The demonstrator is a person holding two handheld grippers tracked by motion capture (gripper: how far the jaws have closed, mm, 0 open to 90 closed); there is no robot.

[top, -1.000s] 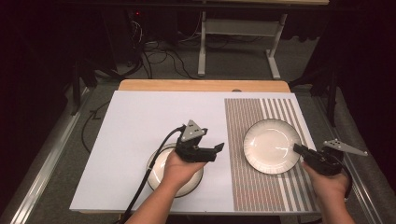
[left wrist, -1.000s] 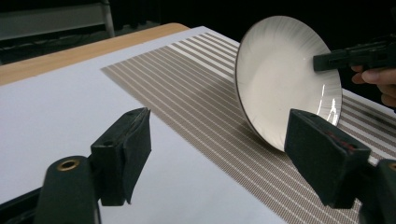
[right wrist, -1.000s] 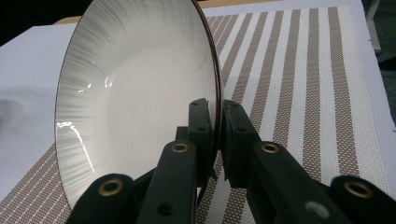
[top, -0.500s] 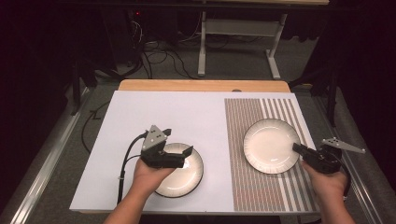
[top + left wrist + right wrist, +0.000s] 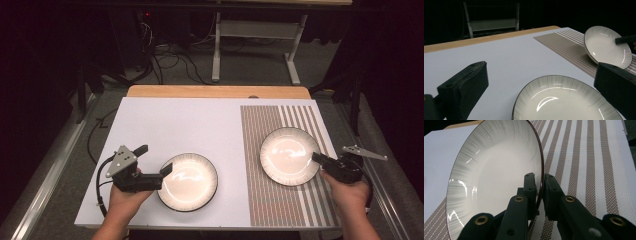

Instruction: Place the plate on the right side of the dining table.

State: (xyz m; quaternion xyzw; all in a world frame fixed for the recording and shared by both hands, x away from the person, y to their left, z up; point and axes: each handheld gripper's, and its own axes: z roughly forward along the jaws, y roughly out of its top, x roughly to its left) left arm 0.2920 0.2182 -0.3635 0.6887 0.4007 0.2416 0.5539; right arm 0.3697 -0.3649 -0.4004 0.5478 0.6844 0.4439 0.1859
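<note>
Two white plates with dark rims are on the table. The left plate [image 5: 189,181] [image 5: 564,100] lies flat on the white surface. My left gripper [image 5: 154,160] [image 5: 540,70] hovers at its left rim, open; its jaws have just been opening, and the plate lies low ahead of them, not pressed. The right plate [image 5: 289,155] [image 5: 496,175] [image 5: 607,46] rests on the striped mat, tilted up on its right side. My right gripper [image 5: 320,159] [image 5: 539,186] is shut on that plate's right rim, one pad on each face.
A brown-and-white striped placemat [image 5: 265,190] [image 5: 586,157] covers the right part of the white tabletop [image 5: 190,120]. A wooden strip [image 5: 215,91] runs along the far edge. Beyond it are cables and a metal desk frame [image 5: 250,30] on the dark floor.
My left gripper has moved left, from over the middle of the table to the left plate's left rim, and its jaws have spread wider. The right hand and its plate have stayed put.
</note>
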